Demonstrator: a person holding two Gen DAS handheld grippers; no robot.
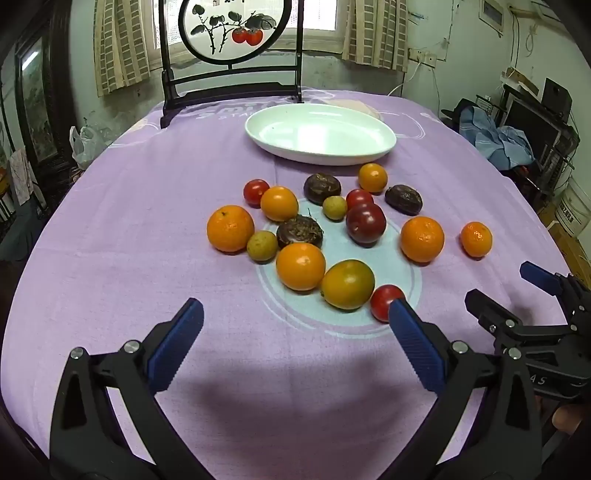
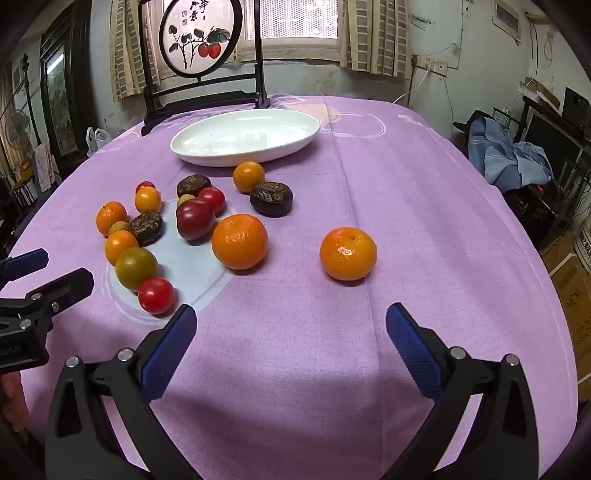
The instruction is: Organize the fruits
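Note:
Several fruits lie loose on the purple tablecloth (image 1: 129, 229): oranges (image 1: 230, 228), small red tomatoes (image 1: 384, 301), dark wrinkled fruits (image 1: 299, 230), a dark red plum (image 1: 365, 223) and small yellow-green fruits (image 1: 262, 245). One orange (image 2: 348, 253) lies apart to the right. Behind them stands a white oval dish (image 1: 384, 142) with nothing in it. My left gripper (image 1: 295, 315) hovers open near the front of the pile, nothing between its fingers. My right gripper (image 2: 291, 317) is open too, in front of the lone orange, and also shows at the left wrist view's right edge (image 1: 509, 288).
A dark wooden stand with a round painted panel (image 1: 231, 29) rises at the table's far edge behind the dish. Beyond the table's right side are a blue cloth (image 2: 513, 157), shelves and boxes. Bare cloth lies between the grippers and the fruits.

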